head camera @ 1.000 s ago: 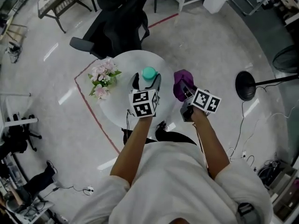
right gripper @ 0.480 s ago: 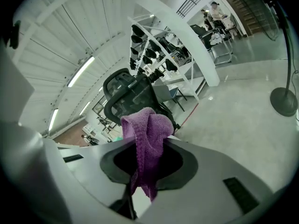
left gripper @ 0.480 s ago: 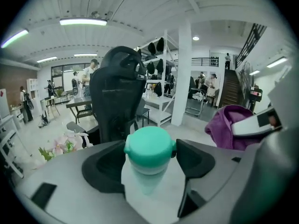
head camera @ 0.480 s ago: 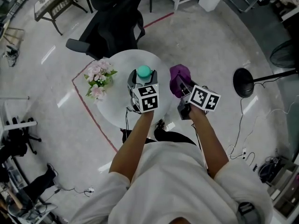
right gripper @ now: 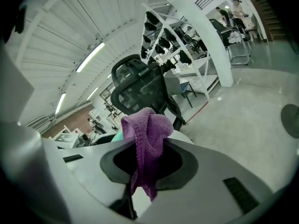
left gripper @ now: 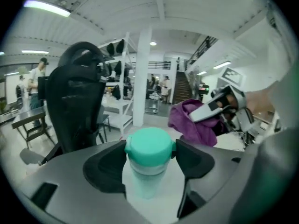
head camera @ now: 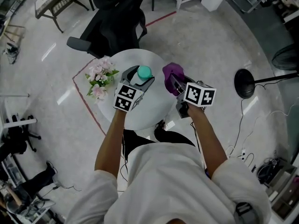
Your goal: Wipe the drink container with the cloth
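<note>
Rolled my left gripper (head camera: 139,76) and its jaws just closed in. They're now pinching the drink container (left gripper: 147,181) at its teal cap (left gripper: 149,145), upright on the table (head camera: 140,115). My right gripper (right gripper: 147,160), clamped on the purple cloth (right gripper: 145,125), drifted in at its 3 o'clock. The container's steadied, so wiping's next I guess.

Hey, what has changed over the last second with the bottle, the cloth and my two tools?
The left tool has rolled to one side, and its jaws have just been closing onto the cap of the bottle that stands between them. The right tool has carried the cloth a little nearer the bottle. Unchanged: the bottle stands on the table, the flowers beside it, the cloth clamped.
</note>
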Demonstrator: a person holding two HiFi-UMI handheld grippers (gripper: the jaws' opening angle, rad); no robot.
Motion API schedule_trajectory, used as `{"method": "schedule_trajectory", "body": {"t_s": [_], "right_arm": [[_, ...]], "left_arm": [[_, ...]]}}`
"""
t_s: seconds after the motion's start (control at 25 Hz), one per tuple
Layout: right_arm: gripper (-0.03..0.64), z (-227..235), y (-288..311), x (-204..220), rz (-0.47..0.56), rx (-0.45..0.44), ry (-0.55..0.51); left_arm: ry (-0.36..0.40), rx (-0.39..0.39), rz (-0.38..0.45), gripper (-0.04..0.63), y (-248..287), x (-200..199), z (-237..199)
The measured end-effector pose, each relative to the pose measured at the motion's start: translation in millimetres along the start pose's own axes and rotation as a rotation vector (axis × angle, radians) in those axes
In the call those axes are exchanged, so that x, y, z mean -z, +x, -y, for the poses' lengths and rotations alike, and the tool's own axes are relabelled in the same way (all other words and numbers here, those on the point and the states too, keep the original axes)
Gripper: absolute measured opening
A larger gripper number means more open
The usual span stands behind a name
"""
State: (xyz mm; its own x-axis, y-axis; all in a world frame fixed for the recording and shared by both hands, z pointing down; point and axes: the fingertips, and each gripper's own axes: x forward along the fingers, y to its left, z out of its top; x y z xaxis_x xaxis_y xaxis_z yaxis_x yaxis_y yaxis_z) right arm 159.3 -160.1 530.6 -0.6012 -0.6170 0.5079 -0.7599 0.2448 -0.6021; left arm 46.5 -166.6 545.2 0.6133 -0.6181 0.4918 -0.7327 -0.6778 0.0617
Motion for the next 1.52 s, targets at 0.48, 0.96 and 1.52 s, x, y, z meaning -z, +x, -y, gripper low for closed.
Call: {"method": "schedule_trajectory", "body": {"t_s": [0.48, 0.96, 1.52], "right_arm": [[0.097, -45, 41, 3, -0.027, -0.17, 0.256], [0.094, 11, 99, 43, -0.066, 0.014, 0.375], [0.092, 83, 132, 132, -0.171, 0.265, 0.427]], "left_arm": [[0.288, 0.58, -0.081, 0.334, -8, 7, 33], [0.258, 0.672, -0.079, 0.331, -5, 9, 39], [0.305, 0.772, -0.097, 0.331, 0, 12, 33]]}}
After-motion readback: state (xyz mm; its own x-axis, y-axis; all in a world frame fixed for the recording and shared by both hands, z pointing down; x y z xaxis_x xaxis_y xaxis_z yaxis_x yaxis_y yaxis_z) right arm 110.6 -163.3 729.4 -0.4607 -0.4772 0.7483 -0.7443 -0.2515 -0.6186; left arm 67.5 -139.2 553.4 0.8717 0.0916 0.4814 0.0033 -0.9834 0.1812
